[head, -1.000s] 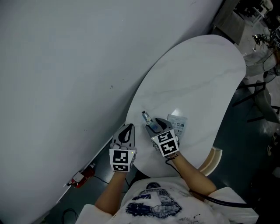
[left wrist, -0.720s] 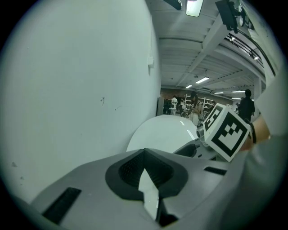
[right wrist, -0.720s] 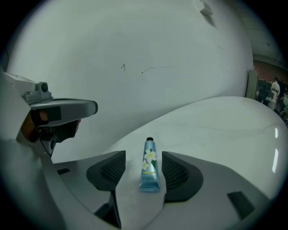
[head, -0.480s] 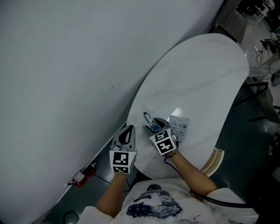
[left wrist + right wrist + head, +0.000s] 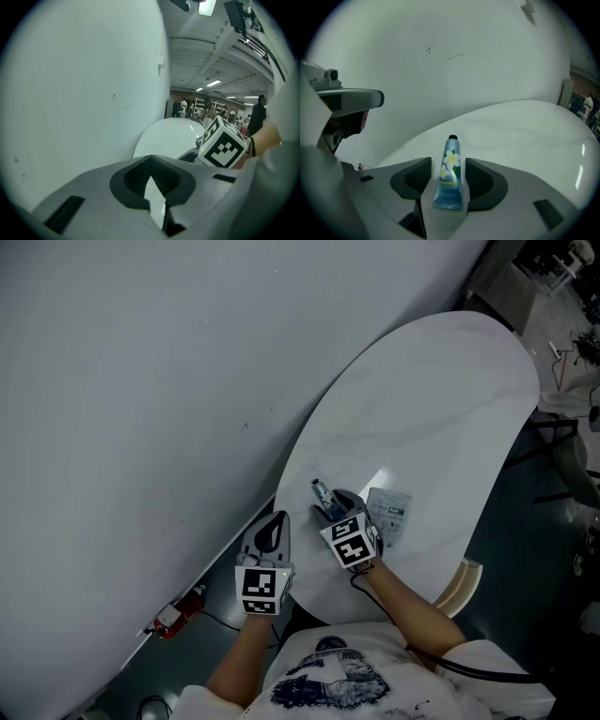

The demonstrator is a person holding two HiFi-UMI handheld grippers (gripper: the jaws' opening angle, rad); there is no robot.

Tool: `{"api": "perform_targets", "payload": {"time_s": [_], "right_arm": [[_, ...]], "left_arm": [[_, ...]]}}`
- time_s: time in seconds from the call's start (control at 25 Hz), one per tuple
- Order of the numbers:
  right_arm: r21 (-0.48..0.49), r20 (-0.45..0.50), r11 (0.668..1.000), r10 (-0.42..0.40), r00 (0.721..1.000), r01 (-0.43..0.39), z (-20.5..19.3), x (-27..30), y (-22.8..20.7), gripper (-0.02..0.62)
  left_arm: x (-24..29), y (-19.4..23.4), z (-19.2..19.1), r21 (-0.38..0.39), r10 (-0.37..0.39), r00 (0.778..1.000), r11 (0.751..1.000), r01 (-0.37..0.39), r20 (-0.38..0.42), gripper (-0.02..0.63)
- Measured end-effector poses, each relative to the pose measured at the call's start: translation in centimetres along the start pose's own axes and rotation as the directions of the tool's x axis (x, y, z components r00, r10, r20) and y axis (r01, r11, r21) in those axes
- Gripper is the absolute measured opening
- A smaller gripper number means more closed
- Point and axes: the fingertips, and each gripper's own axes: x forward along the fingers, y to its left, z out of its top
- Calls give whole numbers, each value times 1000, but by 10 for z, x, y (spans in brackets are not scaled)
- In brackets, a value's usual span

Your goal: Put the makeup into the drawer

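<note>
A small blue tube with a white flower print and a black cap [image 5: 450, 171] lies on the white oval table [image 5: 431, 409], cap pointing away from me. My right gripper [image 5: 448, 182] is lowered over it. Its jaws have just been opening and stand open, with the tube between the pads and a narrow gap on each side. In the head view the tube [image 5: 320, 491] pokes out past the right gripper [image 5: 330, 508]. My left gripper [image 5: 273, 529] hangs just off the table's near-left edge, shut and holding nothing; its own view shows the jaws [image 5: 152, 187] closed together. No drawer is in sight.
A flat white packet [image 5: 387, 509] lies on the table just right of the right gripper. A pale wall [image 5: 141, 381] runs close along the table's left side. A beige chair back [image 5: 457, 585] sits under the near-right edge, and a red object [image 5: 173, 618] is on the floor.
The right gripper has sunk a little over the tube. The left gripper has stayed where it was.
</note>
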Motion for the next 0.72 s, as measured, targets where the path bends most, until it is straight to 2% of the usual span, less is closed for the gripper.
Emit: {"api": "perform_targets", "payload": {"time_s": [0.28, 0.72], "right_arm": [[-42, 1, 997, -65, 998, 65, -2, 3, -5, 207], [-49, 5, 994, -97, 995, 97, -2, 4, -2, 176]], "left_arm": [[-4, 7, -8, -22, 17, 1000, 1000, -17, -2, 46], [-13, 12, -9, -35, 34, 999, 999, -34, 11, 45]]}}
